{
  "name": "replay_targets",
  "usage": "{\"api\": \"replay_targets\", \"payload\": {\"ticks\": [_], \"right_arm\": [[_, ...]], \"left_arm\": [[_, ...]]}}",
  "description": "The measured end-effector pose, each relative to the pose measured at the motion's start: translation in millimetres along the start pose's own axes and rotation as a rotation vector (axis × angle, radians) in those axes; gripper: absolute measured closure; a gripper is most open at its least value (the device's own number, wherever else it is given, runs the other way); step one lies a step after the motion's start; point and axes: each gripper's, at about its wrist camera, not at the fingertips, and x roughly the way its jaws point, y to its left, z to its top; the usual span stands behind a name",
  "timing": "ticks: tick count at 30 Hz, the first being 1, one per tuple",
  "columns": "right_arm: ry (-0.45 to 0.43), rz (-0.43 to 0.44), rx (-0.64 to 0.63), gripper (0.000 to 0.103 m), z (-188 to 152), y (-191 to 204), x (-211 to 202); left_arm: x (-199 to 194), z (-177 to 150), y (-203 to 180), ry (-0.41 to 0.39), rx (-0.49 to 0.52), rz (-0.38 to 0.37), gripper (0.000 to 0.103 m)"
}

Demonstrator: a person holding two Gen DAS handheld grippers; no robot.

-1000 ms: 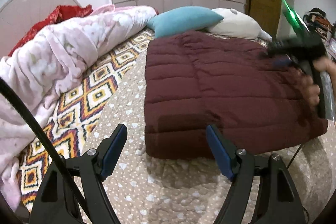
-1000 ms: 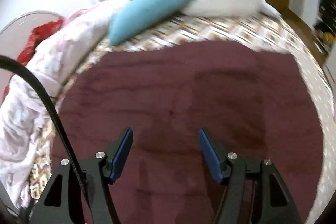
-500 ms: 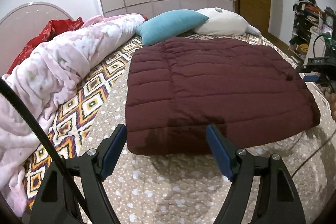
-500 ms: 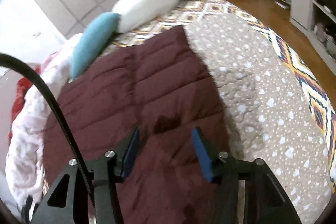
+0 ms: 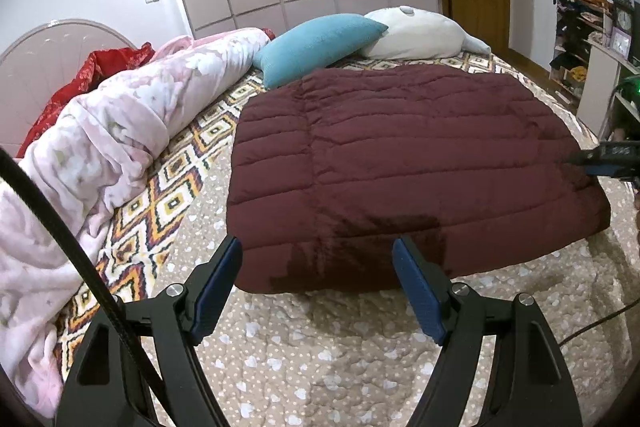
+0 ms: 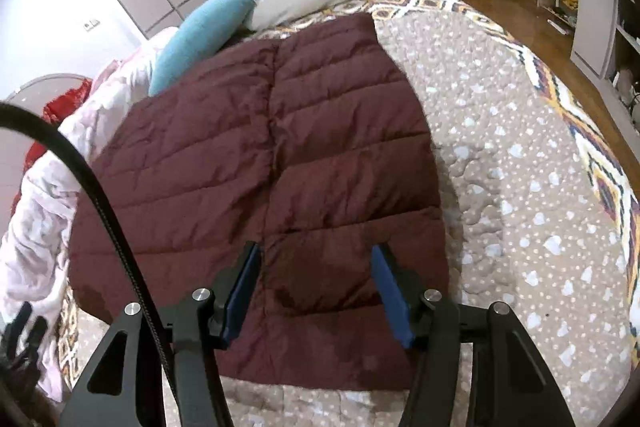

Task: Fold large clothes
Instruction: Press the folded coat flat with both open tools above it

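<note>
A maroon quilted puffer garment [image 5: 400, 163] lies flat in a folded rectangle on the bed; it also shows in the right wrist view [image 6: 272, 163]. My left gripper [image 5: 318, 287] is open and empty, above the bedspread just short of the garment's near edge. My right gripper [image 6: 316, 291] is open and empty, hovering over the garment's near right part. The right gripper also shows at the right edge of the left wrist view [image 5: 608, 161], beside the garment's right edge.
A rolled pink blanket [image 5: 120, 131] and red cloth [image 5: 92, 71] lie along the left. A teal pillow [image 5: 320, 47] and white pillow [image 5: 416, 33] sit at the far end. The dotted bedspread [image 5: 320, 355] surrounds the garment. Shelves [image 5: 592, 39] stand at right.
The right gripper has pulled back from over the garment's middle to its right edge. The left view has drawn back a little, and the garment lies still.
</note>
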Motion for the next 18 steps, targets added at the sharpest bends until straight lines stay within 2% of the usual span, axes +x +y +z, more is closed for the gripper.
{"api": "replay_targets", "payload": {"ticks": [5,7,9,13,18], "right_arm": [[-0.057,-0.004,0.032,0.034,-2,-16,-22],[-0.081,-0.018,0.05,0.023,1,-27,-27],[-0.092,-0.033,0.084,0.02,6,-40,-25],[-0.044,0.028,0.149,0.018,16,-59,-3],[0.02,0.061,0.199,0.018,24,-70,39]], "left_arm": [[30,5,24,0.046,-0.037,-0.021,0.026],[50,10,43,0.081,-0.096,-0.067,0.026],[78,16,68,0.134,-0.186,-0.135,0.026],[126,29,102,0.178,-0.282,-0.268,0.026],[169,40,120,0.198,-0.318,-0.361,0.025]]}}
